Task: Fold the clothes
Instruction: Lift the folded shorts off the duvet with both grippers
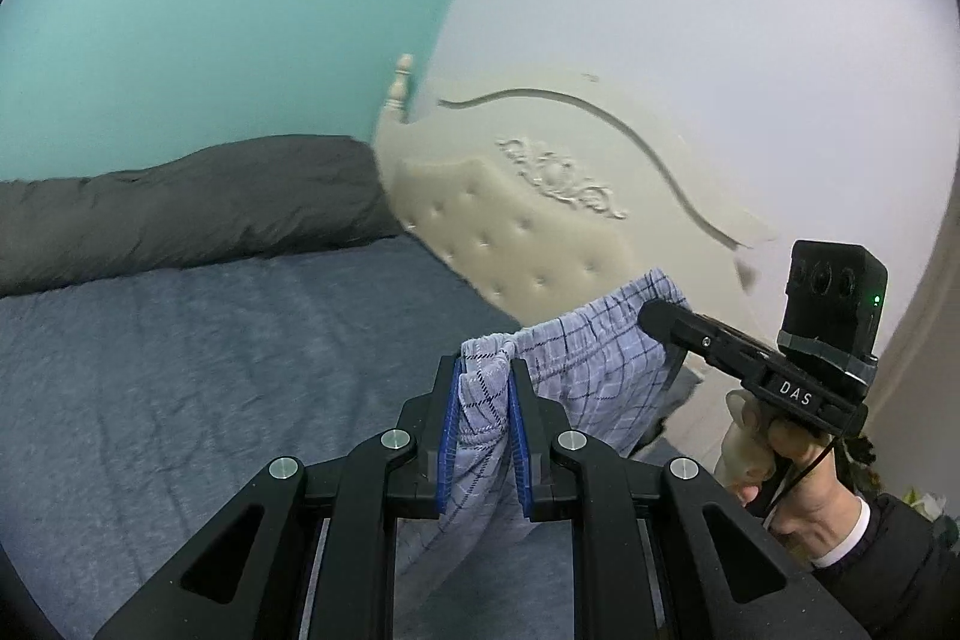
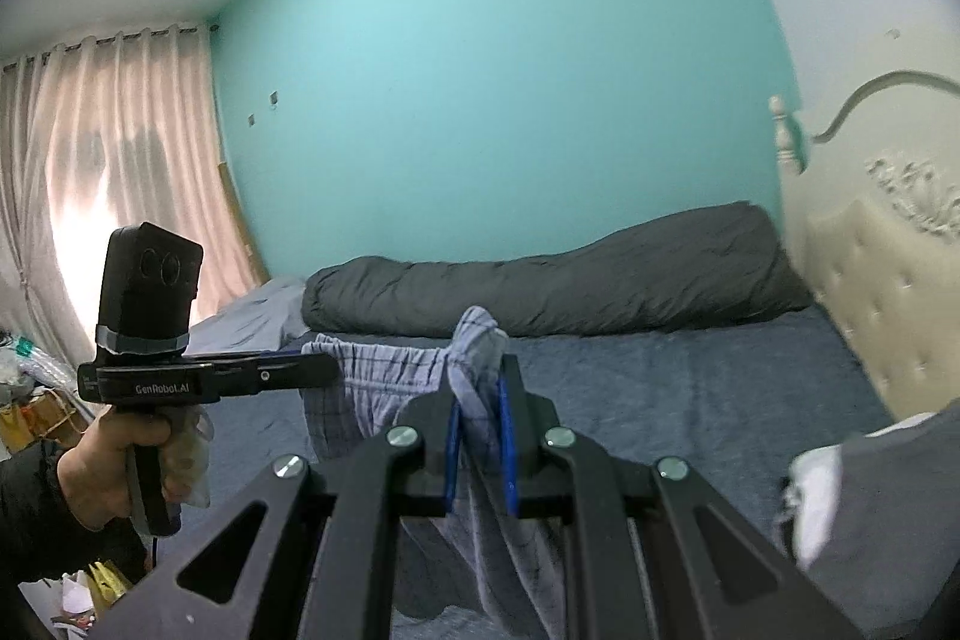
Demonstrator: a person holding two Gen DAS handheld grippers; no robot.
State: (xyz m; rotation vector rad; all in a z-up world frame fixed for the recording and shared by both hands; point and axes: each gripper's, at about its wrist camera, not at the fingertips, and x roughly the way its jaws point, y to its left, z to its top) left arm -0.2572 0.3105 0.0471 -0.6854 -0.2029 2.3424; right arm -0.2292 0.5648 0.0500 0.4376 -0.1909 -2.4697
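A pair of pale blue plaid shorts [image 1: 600, 370] hangs in the air above the bed, stretched between both grippers. My left gripper [image 1: 486, 370] is shut on one end of the waistband, the cloth bunched between its blue pads. In the left wrist view the right gripper [image 1: 654, 319] comes in from the right, pinching the other end. My right gripper [image 2: 480, 370] is shut on a gathered corner of the shorts [image 2: 372, 376], which droop below it. The left gripper [image 2: 327, 367] shows at the left of that view, held by a hand [image 2: 114, 460], gripping the fabric's far end.
A bed with a blue-grey sheet [image 1: 180, 370] lies below. A rolled dark grey duvet [image 2: 570, 274] runs along the teal wall. A cream tufted headboard [image 1: 540, 220] stands at the right. Curtains [image 2: 108, 160] and clutter [image 2: 36, 400] lie at the far left. A grey and white garment [image 2: 840, 490] rests nearby.
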